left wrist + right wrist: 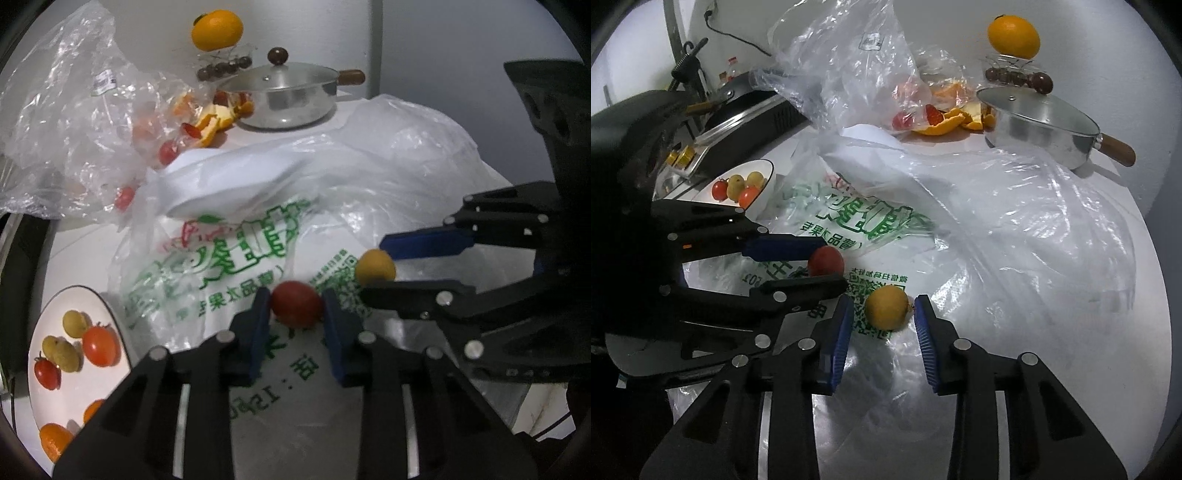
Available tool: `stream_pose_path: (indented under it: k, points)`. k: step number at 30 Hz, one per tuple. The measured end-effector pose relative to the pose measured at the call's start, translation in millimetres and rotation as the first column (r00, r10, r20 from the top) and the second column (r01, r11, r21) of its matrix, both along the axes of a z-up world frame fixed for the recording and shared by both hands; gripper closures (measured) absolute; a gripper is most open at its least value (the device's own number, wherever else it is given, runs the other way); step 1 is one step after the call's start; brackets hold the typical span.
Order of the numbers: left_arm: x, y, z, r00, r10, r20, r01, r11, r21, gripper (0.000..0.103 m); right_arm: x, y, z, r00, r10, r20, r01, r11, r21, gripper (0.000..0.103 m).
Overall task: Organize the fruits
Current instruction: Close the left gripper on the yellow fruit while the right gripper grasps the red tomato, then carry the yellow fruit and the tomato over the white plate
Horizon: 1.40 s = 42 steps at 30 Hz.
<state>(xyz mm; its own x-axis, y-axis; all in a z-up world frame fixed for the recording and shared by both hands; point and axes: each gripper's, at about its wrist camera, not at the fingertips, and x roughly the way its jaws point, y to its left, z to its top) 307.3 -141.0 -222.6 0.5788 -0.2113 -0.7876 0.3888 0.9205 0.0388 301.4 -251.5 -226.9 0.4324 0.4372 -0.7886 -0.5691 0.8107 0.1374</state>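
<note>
- A white tabletop (1108, 332) against a pale wall, mostly covered by a crumpled white plastic bag (258, 236) printed in green; a clear bag (62, 122) with small red fruits inside lies behind it
- Far side: a steel lidded pan (284, 96) with a wooden handle, orange peel (218, 118) just beside it, and a whole orange (217, 29) perched above dark round fruits
- A white plate (44, 325) holds red tomatoes, yellow-green fruits and oranges; its lower part is cut off by the left gripper body
- The left gripper (295, 306) is clamped on a red tomato (297, 302), pads pressing both sides, over the printed bag
- The right gripper (884, 314) brackets a yellow fruit (886, 308); the right pad touches, a sliver of gap shows on the left, so no full grip
- Left of the table, a dark appliance and cable, too dim to identify
</note>
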Motion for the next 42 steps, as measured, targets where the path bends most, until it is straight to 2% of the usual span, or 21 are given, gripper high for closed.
stream_pose_path:
  k: [2,14,26,42]
  points:
    - [-2,4,3,1.000,0.005,0.007,-0.005,1.000,-0.005,0.074,1,3,-2,1.000,0.000,-0.003,0.000,1.000,-0.010,0.072]
    - [-16,16,15,0.999,0.013,0.031,-0.012,0.999,-0.034,0.074,3,16,-4,1.000,0.000,0.007,0.001,0.999,-0.049,0.073]
    - [-38,34,37,0.997,0.031,0.077,-0.028,0.999,-0.047,0.074,-8,23,16,0.999,0.010,0.038,-0.009,1.000,-0.020,0.073]
    - [-59,114,62,0.978,0.158,0.136,-0.151,0.987,-0.063,0.074,-22,66,48,0.993,0.084,0.088,-0.085,0.996,0.008,0.073]
